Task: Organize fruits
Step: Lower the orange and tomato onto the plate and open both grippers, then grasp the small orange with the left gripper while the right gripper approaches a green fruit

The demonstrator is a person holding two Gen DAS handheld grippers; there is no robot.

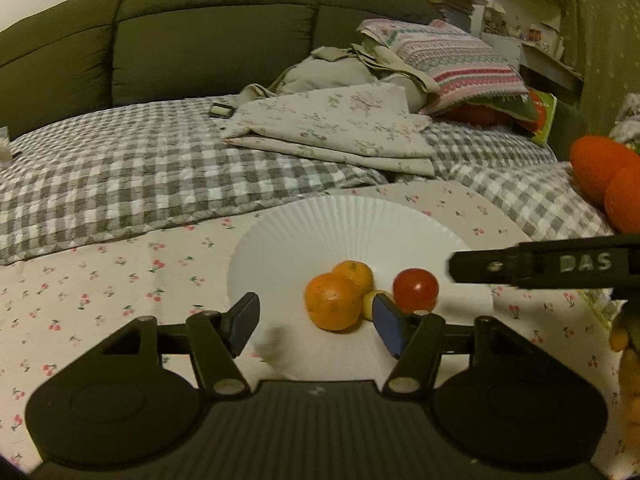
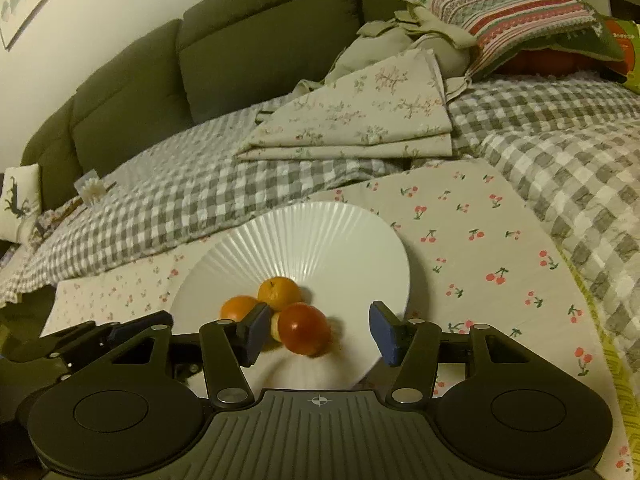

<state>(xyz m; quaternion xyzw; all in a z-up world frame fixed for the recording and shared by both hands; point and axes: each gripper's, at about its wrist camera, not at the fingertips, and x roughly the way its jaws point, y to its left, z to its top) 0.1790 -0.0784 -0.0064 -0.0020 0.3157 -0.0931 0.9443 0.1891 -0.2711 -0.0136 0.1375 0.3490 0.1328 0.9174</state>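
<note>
While both my grippers hang over the bed, this is how things lie:
Left gripper: jaws spread wide, holding nothing, low over the near rim of the plate
Right gripper: jaws also apart and empty, the tomato just ahead between its fingers
Plate: white, ribbed, resting on the cherry-print cloth
Oranges: one nearer, one behind it, touching each other on the plate
Tomato: red, just right of the oranges
Small yellow fruit: wedged among them, mostly hidden
Behind: checked blanket, folded sheets, green sofa back
</note>
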